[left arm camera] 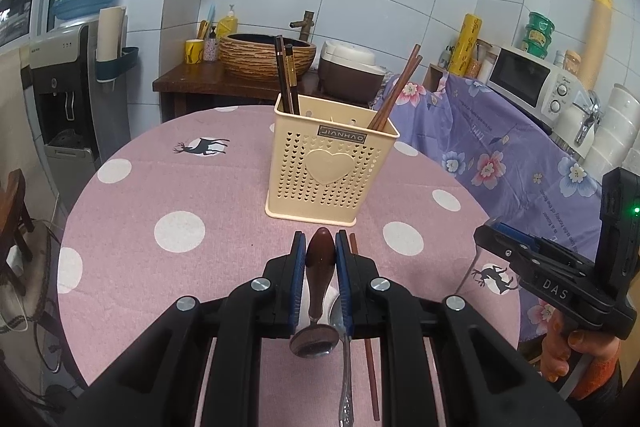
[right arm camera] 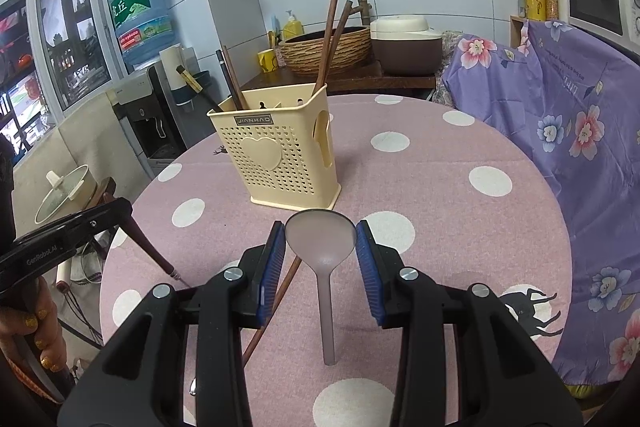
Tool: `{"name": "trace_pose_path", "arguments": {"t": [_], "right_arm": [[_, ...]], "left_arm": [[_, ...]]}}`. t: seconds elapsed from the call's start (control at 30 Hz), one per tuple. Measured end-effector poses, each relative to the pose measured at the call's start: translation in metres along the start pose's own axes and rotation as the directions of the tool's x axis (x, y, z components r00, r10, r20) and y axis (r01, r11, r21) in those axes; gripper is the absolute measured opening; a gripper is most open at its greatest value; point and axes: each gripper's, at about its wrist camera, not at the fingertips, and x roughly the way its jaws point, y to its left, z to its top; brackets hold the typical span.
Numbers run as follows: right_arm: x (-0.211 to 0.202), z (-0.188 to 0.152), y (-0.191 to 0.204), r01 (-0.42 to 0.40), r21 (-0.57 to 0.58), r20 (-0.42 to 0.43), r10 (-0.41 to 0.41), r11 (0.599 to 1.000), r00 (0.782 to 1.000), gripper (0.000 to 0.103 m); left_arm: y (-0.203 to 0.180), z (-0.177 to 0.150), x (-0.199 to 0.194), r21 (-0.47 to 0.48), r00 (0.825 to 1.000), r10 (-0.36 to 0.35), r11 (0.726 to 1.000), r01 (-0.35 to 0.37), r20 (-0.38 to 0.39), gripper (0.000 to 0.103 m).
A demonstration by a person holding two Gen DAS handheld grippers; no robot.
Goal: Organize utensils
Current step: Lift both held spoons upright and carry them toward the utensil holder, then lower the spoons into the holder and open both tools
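Two close wrist views, angled down, sharing the cream holder (left arm camera: 332, 163).

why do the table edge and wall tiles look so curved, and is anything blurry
Fisheye distortion in both wrist views: the round table bulges, the corners go black. Left wrist view: the wooden-handled spoon stays sharp. Right wrist view: the frosted spoon is sharp too, just translucent.

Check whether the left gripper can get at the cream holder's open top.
Probably yes: the holder stands straight ahead, only bare tablecloth between; chopsticks lean at its two ends, leaving the middle open.
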Motion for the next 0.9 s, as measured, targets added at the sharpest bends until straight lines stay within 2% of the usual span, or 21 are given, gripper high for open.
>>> {"name": "trace_pose_path", "arguments": {"t": [0.2,0.33,0.43,0.6,0.77,0.9], "right_arm": [[0.001,0.014,0.013,-0.025,-0.043,0.035,0.027,0.999,0.999,0.037],[0.001,0.035,0.024,-0.059,-0.075,0.068,0.064,0.995,0.996,0.037],[-0.004,0.068,0.033,-0.079,-0.104,0.129,0.093,0.991,0.987,0.037],[-0.011,0.139,0.042,-0.103,-0.089,0.236,0.122,0.991,0.964,0.037],[-0.002,0.188,0.049,-0.068,-0.084,0.31,0.091,0.994,0.947,0.037],[0.023,0.197,0.047,-0.04,-0.065,0.32,0.058,0.997,0.946,0.037]], "left_arm": [[-0.002,0.015,0.004,0.012,1.0,-0.004,1.0,0.003,0.026,0.016],[-0.006,0.037,0.002,0.027,0.998,-0.019,0.999,0.017,0.056,0.016],[-0.011,0.065,-0.004,0.038,0.994,-0.036,0.999,0.032,0.1,0.016],[-0.023,0.131,-0.014,0.039,0.979,-0.072,0.997,0.066,0.188,0.016],[-0.038,0.177,-0.008,0.052,0.963,-0.019,0.999,0.006,0.268,0.016],[-0.041,0.195,0.015,0.05,0.958,0.025,0.998,-0.041,0.284,0.016]]}}
